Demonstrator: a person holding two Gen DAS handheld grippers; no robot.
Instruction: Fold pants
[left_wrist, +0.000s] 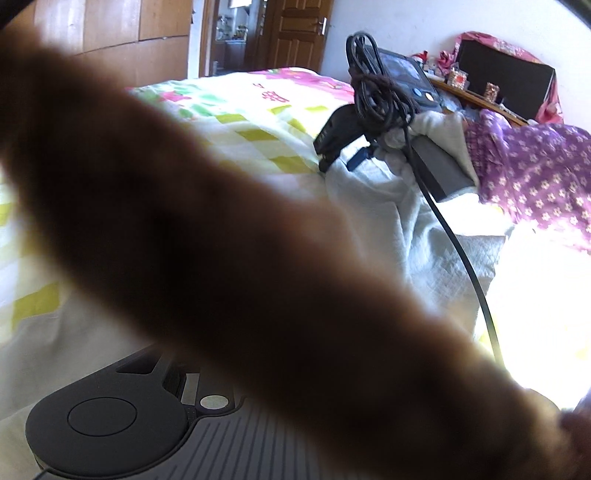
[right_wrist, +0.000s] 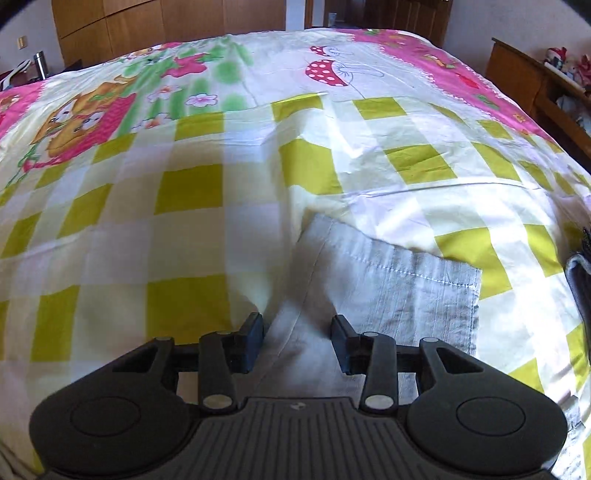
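Folding looks barely begun: our right gripper (right_wrist: 297, 334) fingers spread over the pants (right_wrist: 391, 273) hem at the bed (right_wrist: 184, 192) near edge, left gripper (left_wrist: 155, 413) fingers hidden.

The right tool (right_wrist: 297, 338) is matte black, with blue-padded fingers (right_wrist: 253, 338), silver rivets, ribbed base.

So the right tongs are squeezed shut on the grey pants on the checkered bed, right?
Not quite. In the right wrist view the right tongs are open, their two pads apart with the grey pants lying between and ahead of them, not pinched. The rest holds: the pants do lie on the checkered bed cover.
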